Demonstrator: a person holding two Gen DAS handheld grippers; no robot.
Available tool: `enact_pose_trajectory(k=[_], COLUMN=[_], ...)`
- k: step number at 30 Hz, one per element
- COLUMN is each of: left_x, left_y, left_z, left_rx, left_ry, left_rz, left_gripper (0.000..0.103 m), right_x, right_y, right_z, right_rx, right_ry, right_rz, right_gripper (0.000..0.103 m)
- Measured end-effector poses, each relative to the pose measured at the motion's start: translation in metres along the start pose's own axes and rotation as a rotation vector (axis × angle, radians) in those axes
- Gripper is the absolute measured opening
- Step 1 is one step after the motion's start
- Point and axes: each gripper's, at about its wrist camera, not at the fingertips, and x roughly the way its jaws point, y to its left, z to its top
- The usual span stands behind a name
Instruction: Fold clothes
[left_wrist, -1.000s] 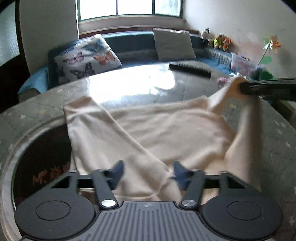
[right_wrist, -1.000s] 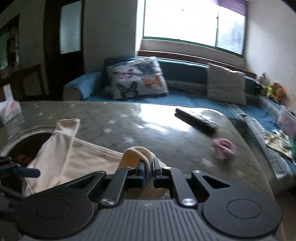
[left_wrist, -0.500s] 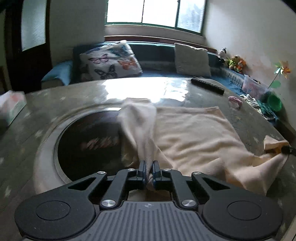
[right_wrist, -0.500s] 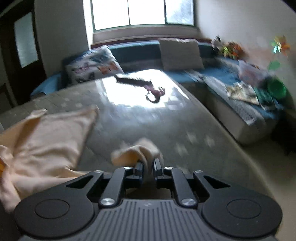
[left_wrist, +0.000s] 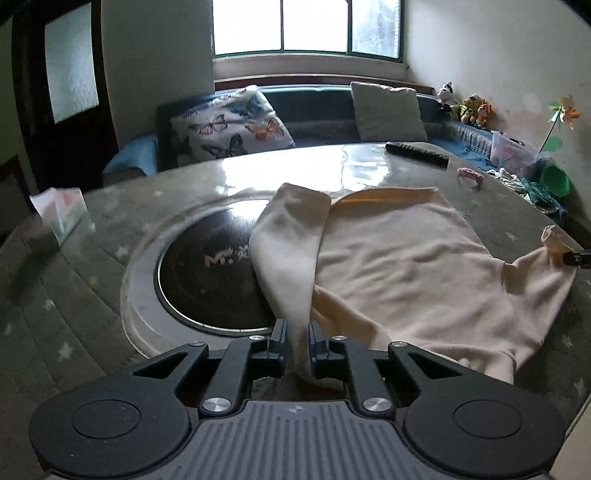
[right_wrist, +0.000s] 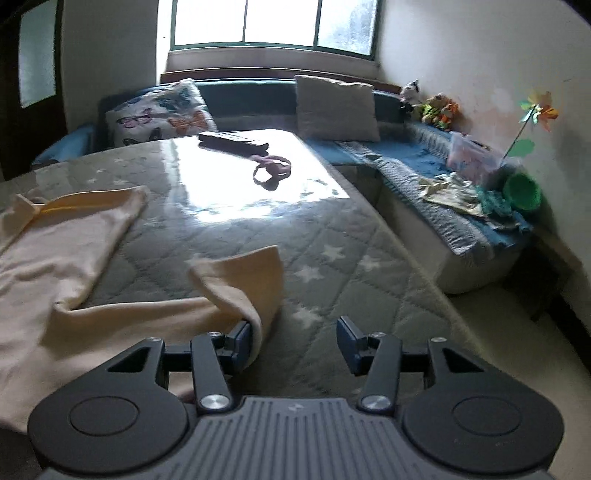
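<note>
A cream long-sleeved garment (left_wrist: 406, 266) lies spread on the quilted table cover (left_wrist: 92, 332). My left gripper (left_wrist: 296, 345) is shut on one sleeve (left_wrist: 291, 251), which rises folded up from the jaws over the dark round inset (left_wrist: 207, 280). In the right wrist view the garment (right_wrist: 55, 266) lies at the left, and its other sleeve end (right_wrist: 251, 280) rests against the left finger (right_wrist: 242, 338). My right gripper (right_wrist: 295, 341) stands open, nothing clamped between its jaws. Its tip (left_wrist: 580, 257) shows at the right edge of the left wrist view.
A dark remote (right_wrist: 232, 142) and a pink hair band (right_wrist: 271, 170) lie at the table's far side. A tissue box (left_wrist: 61, 216) sits at the left. A blue sofa (right_wrist: 424, 173) with cushions runs behind and right, past the table edge (right_wrist: 406, 254).
My right gripper has opened and let go of the sleeve end, which now lies loose on the table. My left gripper stays shut on its sleeve and has lifted slightly.
</note>
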Motion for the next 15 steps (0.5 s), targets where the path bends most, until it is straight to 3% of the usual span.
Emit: enact_pose_trajectory(k=[5, 8, 15], left_x=[-0.009, 0.0, 0.036], left_y=[-0.013, -0.03, -0.07], left_z=[0.009, 0.012, 0.005], left_rx=[0.03, 0.068, 0.129], left_ry=[-0.04, -0.041, 0.02], left_rz=[-0.07, -0.135, -0.259], left_gripper=[0.014, 0.014, 0.014], right_x=[0.002, -0.008, -0.022], right_y=[-0.017, -0.023, 0.017], right_z=[-0.002, 0.0, 0.005], right_rx=[0.029, 0.049, -0.008], right_ry=[-0.007, -0.038, -0.047], right_rz=[-0.108, -0.113, 0.125], right_gripper=[0.056, 0.056, 0.057])
